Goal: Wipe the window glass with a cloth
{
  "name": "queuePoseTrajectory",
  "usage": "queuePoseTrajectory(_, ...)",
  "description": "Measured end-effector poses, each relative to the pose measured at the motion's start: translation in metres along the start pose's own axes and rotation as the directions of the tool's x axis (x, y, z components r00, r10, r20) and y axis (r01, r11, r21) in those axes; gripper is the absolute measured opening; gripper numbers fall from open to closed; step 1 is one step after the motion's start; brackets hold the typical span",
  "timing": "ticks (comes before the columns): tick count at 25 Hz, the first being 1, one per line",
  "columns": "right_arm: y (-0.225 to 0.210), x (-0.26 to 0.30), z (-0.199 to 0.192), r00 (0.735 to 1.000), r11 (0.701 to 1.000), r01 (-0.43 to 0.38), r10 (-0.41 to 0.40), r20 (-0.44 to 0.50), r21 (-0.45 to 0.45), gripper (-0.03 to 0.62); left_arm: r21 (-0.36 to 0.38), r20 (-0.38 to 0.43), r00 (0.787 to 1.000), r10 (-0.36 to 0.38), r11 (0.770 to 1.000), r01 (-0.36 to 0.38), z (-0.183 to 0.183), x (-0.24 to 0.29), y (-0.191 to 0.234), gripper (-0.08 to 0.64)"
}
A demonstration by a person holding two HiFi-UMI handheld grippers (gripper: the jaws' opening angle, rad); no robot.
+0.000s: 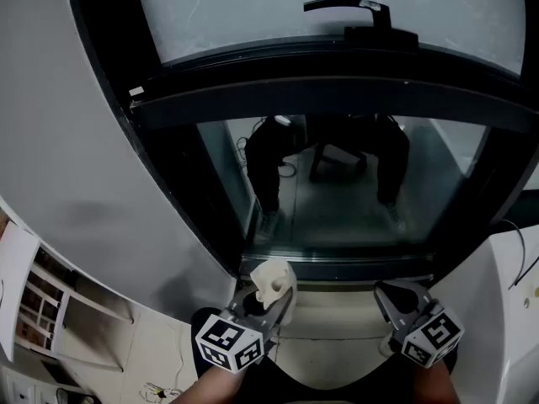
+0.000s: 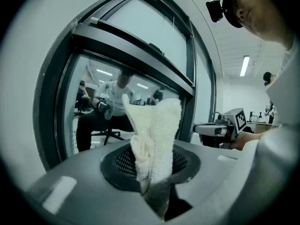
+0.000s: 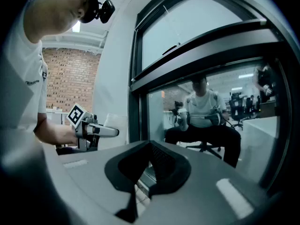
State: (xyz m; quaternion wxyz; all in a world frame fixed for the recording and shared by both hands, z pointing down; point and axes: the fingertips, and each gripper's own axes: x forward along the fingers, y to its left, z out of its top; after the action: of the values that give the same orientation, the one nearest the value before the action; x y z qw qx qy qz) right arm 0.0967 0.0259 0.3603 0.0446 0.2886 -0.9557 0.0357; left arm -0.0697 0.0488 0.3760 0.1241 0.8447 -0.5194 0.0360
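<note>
left gripper (image 1: 285, 300) clamps cloth (image 1: 273, 282) before window glass (image 1: 337, 209), handle (image 1: 347, 7) above.

Dim, cool-toned pictures. Both gripper views bend strongly, with black corners. A ceiling strip light (image 2: 244, 65) glows bright. The lower window glass (image 1: 337, 183) reflects darkly; the closest surfaces look soft, unfocused.
</note>
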Motion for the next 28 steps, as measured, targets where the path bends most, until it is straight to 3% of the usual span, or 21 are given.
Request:
queuePoseTrajectory(4, -0.009, 0.008, -0.001, 1.000, 1.000, 0.007, -0.007, -0.004, -0.020, 0.000, 0.056, 0.016, 1.000, 0.024, 0.998, -0.025, 0.010, 0.010, 0.011, 0.123)
queuePoseTrajectory(7, -0.017, 0.018, -0.008, 1.000, 0.999, 0.010, -0.011, -0.017, -0.039, 0.000, 0.188, 0.030, 0.997, 0.077, 0.979, -0.081, 0.025, 0.017, 0.024, 0.123)
queuePoseTrajectory(10, -0.023, 0.032, -0.019, 0.999, 0.998, -0.001, -0.001, -0.037, -0.066, 0.000, 0.391, 0.054, 0.988, 0.147, 0.907, -0.156, 0.038, 0.024, 0.044, 0.121)
queuePoseTrajectory(12, -0.025, 0.041, -0.026, 0.999, 0.998, -0.015, 0.012, -0.046, -0.069, 0.000, 0.483, 0.068, 0.980, 0.185, 0.854, -0.195, 0.049, 0.029, 0.057, 0.121)
queuePoseTrajectory(15, -0.020, 0.056, -0.033, 0.996, 0.994, -0.066, 0.061, -0.060, -0.083, 0.000, 0.616, 0.076, 0.966, 0.245, 0.751, -0.239, 0.063, 0.036, 0.076, 0.120)
queuePoseTrajectory(18, -0.013, 0.073, -0.039, 0.988, 0.984, -0.137, 0.128, -0.080, -0.117, 0.000, 0.709, 0.094, 0.951, 0.294, 0.651, -0.272, 0.079, 0.042, 0.097, 0.120)
queuePoseTrajectory(20, -0.008, 0.086, -0.041, 0.982, 0.978, -0.179, 0.169, -0.089, -0.112, 0.000, 0.746, 0.105, 0.941, 0.322, 0.600, -0.289, 0.090, 0.045, 0.111, 0.120)
queuePoseTrajectory(24, 0.009, 0.116, -0.037, 0.963, 0.955, -0.259, 0.244, -0.111, -0.142, 0.000, 0.785, 0.116, 0.913, 0.391, 0.527, -0.325, 0.106, 0.046, 0.147, 0.120)
queuePoseTrajectory(28, 0.016, 0.140, -0.048, 0.953, 0.943, -0.294, 0.277, -0.121, -0.156, 0.000, 0.772, 0.134, 0.879, 0.458, 0.508, -0.382, 0.125, 0.051, 0.185, 0.120)
